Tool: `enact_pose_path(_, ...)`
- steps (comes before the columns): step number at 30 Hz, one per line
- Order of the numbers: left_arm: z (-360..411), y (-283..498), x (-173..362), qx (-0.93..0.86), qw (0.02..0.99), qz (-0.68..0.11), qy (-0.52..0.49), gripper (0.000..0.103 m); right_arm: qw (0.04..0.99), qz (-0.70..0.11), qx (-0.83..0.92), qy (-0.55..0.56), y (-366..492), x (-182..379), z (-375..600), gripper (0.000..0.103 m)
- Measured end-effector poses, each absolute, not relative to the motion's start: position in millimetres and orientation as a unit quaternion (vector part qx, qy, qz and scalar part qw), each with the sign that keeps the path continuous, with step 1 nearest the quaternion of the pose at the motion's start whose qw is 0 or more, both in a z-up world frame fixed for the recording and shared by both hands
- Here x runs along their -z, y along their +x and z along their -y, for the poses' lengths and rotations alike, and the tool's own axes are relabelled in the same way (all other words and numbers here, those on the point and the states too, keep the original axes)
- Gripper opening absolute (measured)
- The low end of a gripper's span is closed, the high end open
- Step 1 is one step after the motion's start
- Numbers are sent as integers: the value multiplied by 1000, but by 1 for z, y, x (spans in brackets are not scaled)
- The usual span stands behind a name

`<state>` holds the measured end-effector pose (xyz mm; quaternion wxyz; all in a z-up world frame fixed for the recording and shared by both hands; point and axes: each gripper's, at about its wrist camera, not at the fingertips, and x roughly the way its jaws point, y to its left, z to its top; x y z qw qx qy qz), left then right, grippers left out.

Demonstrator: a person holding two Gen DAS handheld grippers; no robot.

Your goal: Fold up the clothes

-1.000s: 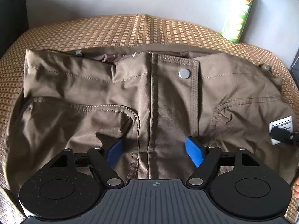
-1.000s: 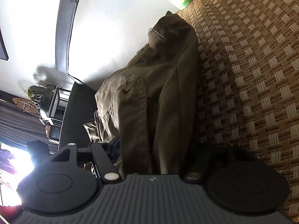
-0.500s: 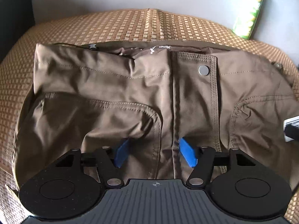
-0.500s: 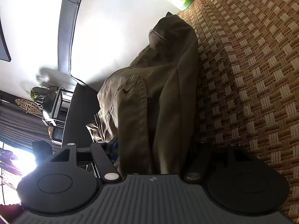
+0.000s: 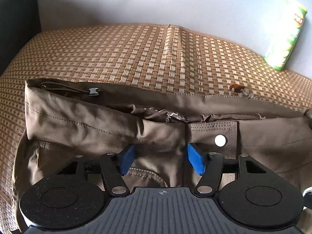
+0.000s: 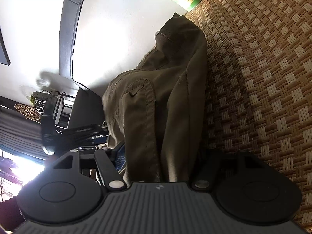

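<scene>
- Currently, brown trousers (image 5: 97,120) lie flat on a woven mat (image 5: 136,54), waistband at the far side, opened, with the lining showing.
- Left gripper (image 5: 162,159): I see its blue pads (image 5: 196,160) apart over the fly area, just below the waistband; jaws closing, a hump of cloth between them, pads not pressing it.
- Metal snap button (image 5: 220,140) sits just right of the right pad.
- Right gripper (image 6: 159,163): thick bunch of trousers fabric (image 6: 161,97) runs between the jaws; one blue pad shows at its left edge, the other is hidden. I cannot tell whether it is clamped.
- Green snack can (image 5: 285,33) stands at the mat's far right edge, well apart from the trousers.
</scene>
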<state>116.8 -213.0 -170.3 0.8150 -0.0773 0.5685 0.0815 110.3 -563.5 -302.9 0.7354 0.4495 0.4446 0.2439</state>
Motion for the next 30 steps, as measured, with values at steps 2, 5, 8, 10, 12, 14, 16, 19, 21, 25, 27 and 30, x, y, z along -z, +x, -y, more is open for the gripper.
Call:
enact_pose_path(2, 210, 103, 153, -65, 818, -564, -92, 62, 735, -444, -245, 449, 110, 303, 563, 68)
enact_pose_path(5, 203, 68, 126, -67, 832, -545, -77, 66, 735, -444, -245, 449, 110, 302, 564, 68)
enact_pose_path(8, 193, 50, 142, -81, 817, -565, -77, 63, 733, -448, -244, 451, 111, 302, 564, 68)
enact_pose_path(10, 193, 50, 166, -88, 805, -581, -79, 72, 723, -459, -231, 461, 113, 300, 564, 58)
enact_pose_path(12, 200, 49, 173, -96, 815, -569, -52, 77, 710, -469, -209, 482, 112, 291, 564, 42)
enact_pose_path(14, 197, 47, 172, -98, 817, -565, -61, 77, 724, -465, -203, 468, 111, 264, 558, 37)
enact_pose_path(16, 192, 46, 171, -92, 818, -564, -72, 77, 731, -467, -200, 455, 112, 233, 547, 34)
enact_pose_path(19, 186, 42, 165, -74, 817, -567, -77, 72, 752, -474, -196, 414, 116, 185, 522, 33)
enact_pose_path(21, 172, 36, 156, -60, 814, -565, -120, 71, 771, -481, -190, 372, 120, 152, 499, 33)
enact_pose_path(25, 132, 7, 123, -40, 819, -534, -204, 72, 820, -491, -181, 232, 123, 87, 431, 32)
enact_pose_path(27, 111, -10, 107, -37, 824, -521, -220, 72, 840, -491, -178, 146, 123, 55, 389, 32)
enact_pose_path(30, 77, -33, 86, -44, 832, -496, -244, 73, 853, -489, -181, 14, 125, 27, 316, 32)
